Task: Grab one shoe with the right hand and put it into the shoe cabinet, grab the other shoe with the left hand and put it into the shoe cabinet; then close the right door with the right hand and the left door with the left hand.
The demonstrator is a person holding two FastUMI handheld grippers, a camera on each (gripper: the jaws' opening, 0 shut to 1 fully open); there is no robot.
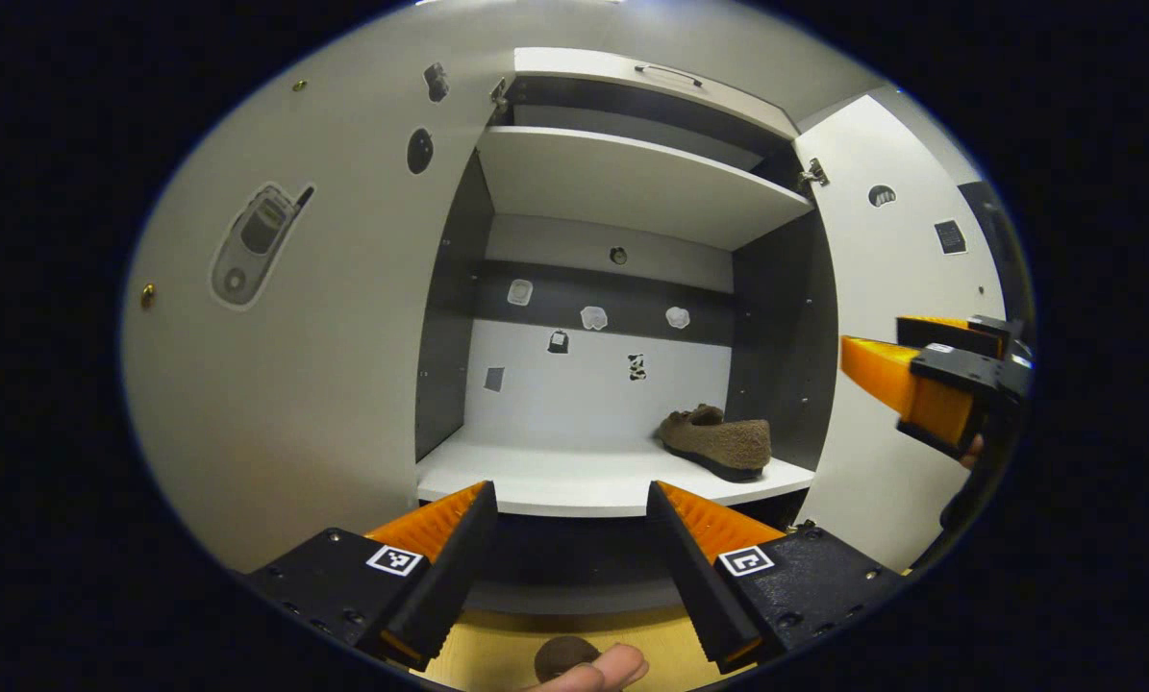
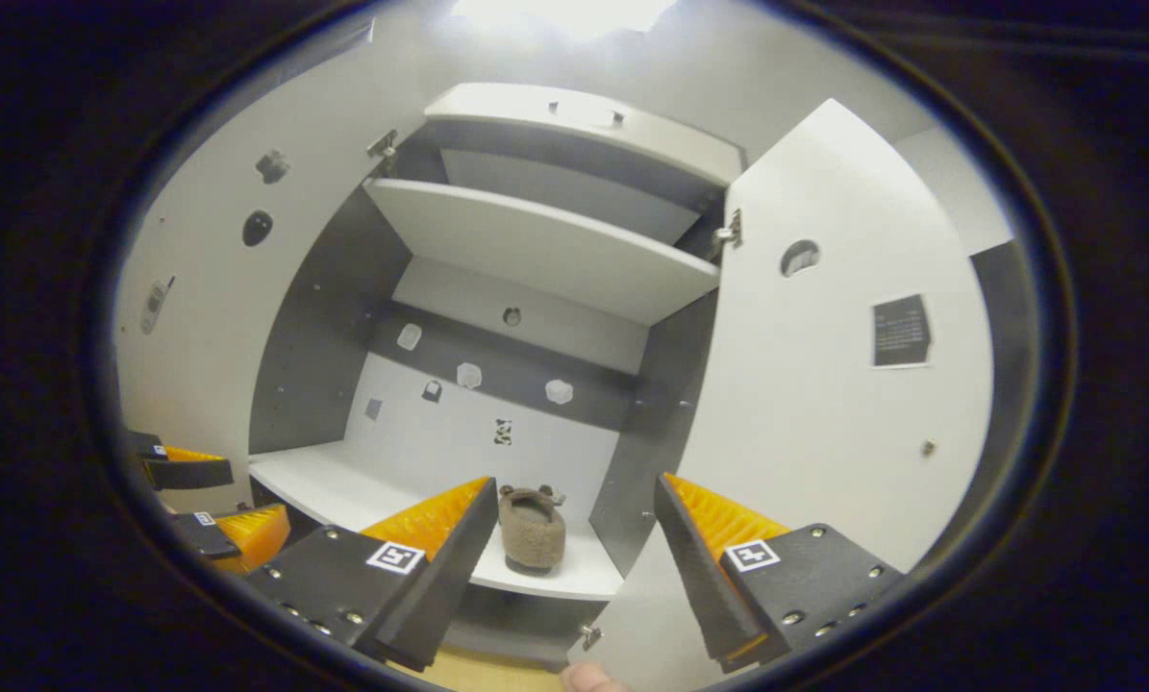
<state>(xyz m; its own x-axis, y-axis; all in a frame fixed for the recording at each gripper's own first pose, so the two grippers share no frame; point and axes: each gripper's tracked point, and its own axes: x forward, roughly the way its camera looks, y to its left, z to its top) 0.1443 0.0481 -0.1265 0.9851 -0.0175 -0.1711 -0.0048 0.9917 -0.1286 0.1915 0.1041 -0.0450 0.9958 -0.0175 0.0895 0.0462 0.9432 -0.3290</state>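
Step in hand, as I judge it: first shoe is in, second shoe not yet grabbed. Left gripper (image 1: 569,538) has its fingers spread apart, nothing between them, pointed at the cabinet opening. Just below it, at the near edge of the wooden floor (image 1: 497,654), a dark rounded fuzzy bit shows beside a fingertip (image 1: 598,668); could be the other shoe, cannot tell. Right gripper (image 2: 574,538) is also spread and empty, aimed at the cabinet's right side near the right door (image 2: 824,432).

Next move probably calls for the left gripper to drop down, clamp the second shoe, and lift it to the free left part of the lower shelf (image 1: 555,481).

Brown shoe (image 1: 718,442) sits at the shelf's right front corner: soft, fuzzy, low rounded shape with a dark sole. Cabinet (image 1: 632,183) is flat smooth white panels with dark grey inner walls; both doors open, left door (image 1: 324,336) carries stickers.
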